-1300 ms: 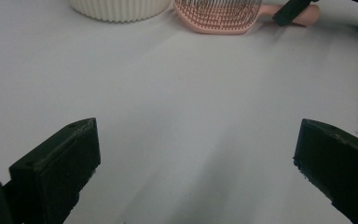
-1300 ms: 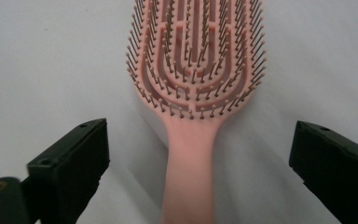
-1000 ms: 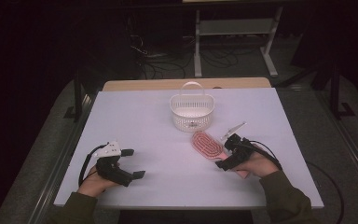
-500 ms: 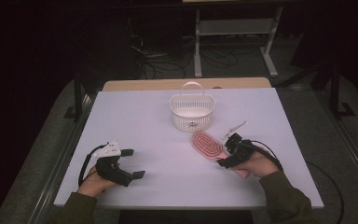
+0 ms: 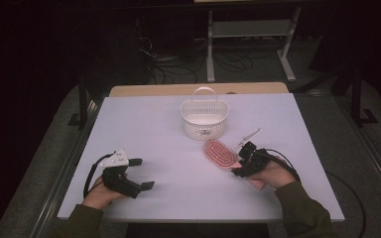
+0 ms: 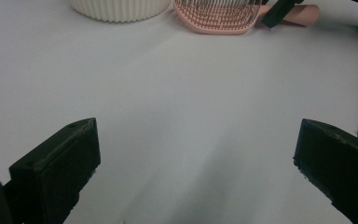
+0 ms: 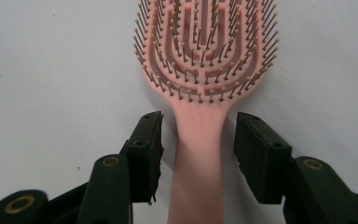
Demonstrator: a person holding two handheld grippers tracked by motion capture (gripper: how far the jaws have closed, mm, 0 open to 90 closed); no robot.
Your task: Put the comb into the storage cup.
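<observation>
A pink hairbrush (image 5: 221,154) lies bristles up on the white table (image 5: 168,129), just in front of a white basket (image 5: 203,130). My right gripper (image 5: 240,159) sits over its handle. In the right gripper view the jaws (image 7: 198,140) stand either side of the handle (image 7: 199,154), each with a thin gap to it. They have just been closing. My left gripper (image 5: 143,173) rests at the front left, open wide with bare table between its jaws (image 6: 196,158). The left gripper view has the brush (image 6: 219,16) and the basket (image 6: 121,9) at the top.
The basket has a hoop handle (image 5: 204,92) and stands at the middle back of the table. A small pale object (image 5: 250,135) lies right of the brush. A metal rack (image 5: 248,29) and cables are on the dark floor beyond the table.
The right gripper's jaws have narrowed around the brush handle. Both hands and the brush have stayed where they were.
</observation>
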